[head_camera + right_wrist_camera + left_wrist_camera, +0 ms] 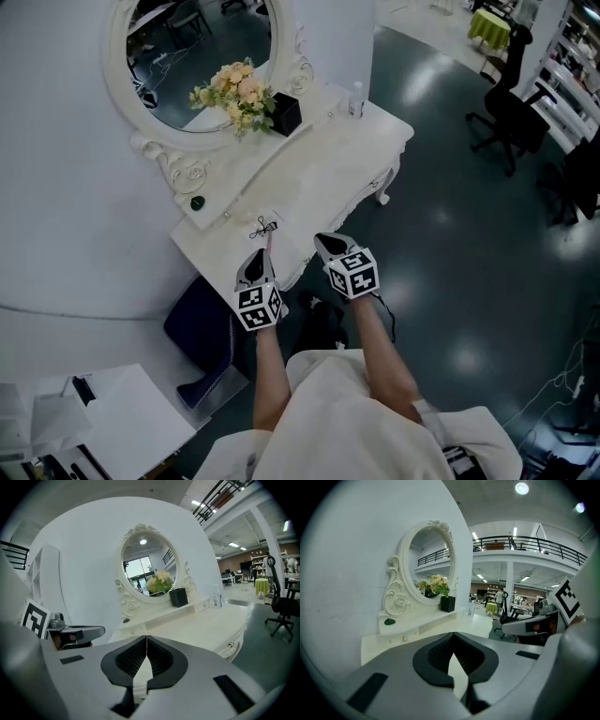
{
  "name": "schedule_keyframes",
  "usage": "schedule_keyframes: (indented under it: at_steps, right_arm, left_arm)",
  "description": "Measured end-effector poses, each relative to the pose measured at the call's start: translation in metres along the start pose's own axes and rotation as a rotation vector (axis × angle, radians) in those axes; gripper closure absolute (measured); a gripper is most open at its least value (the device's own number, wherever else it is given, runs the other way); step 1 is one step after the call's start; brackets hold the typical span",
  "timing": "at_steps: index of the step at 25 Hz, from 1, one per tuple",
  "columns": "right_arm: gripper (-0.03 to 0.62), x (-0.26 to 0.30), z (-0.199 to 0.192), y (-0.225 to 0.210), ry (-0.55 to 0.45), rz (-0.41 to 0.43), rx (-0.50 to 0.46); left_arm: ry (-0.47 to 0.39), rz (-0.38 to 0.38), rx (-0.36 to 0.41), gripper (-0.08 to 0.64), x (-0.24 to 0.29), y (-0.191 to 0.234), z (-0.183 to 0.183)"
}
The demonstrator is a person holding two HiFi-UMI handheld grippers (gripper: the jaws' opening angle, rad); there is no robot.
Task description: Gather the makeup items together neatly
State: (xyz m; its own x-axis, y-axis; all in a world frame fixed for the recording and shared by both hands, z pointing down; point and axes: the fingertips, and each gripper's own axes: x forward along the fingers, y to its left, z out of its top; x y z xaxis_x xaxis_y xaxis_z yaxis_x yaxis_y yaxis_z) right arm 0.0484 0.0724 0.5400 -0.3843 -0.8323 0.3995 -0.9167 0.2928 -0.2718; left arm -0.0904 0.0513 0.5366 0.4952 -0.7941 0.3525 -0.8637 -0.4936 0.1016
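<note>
A white dressing table (319,183) with an oval mirror (202,56) stands ahead. A small black wire-like item (263,227) lies on a white card near its front left corner. On the raised shelf rests a small dark green piece (197,202) (389,621) (125,619), and a clear bottle (356,98) (217,599) stands at the far end. My left gripper (266,249) (453,644) hovers at the table's front edge just short of the black item, its jaws together and empty. My right gripper (323,240) (146,644) is beside it, shut and empty.
A black box (285,113) and a bunch of flowers (236,92) stand before the mirror. A dark blue stool (202,319) sits under the table's near end. Black office chairs (511,103) are off to the right, and a white surface with papers (94,422) lies at bottom left.
</note>
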Motion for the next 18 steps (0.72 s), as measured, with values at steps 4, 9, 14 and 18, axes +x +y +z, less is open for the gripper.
schedule_keyframes:
  at_steps: [4,9,14,18]
  right_arm:
    - [0.552,0.036,0.011,-0.017,0.027,0.014,-0.022]
    - [0.552,0.087,0.040,-0.026,0.054,0.056,-0.076]
    - [0.552,0.142,0.057,-0.022,0.104,0.116,-0.141]
    - [0.552,0.180,0.058,-0.007,0.169,0.181,-0.203]
  left_arm:
    - [0.001,0.025,-0.009,0.548,0.030,0.021,0.008]
    - [-0.002,0.100,-0.046,0.548,0.059,0.070,0.023]
    - [0.001,0.176,-0.098,0.548,0.080,0.117,0.029]
    - [0.012,0.237,-0.146,0.548,0.088,0.151,0.026]
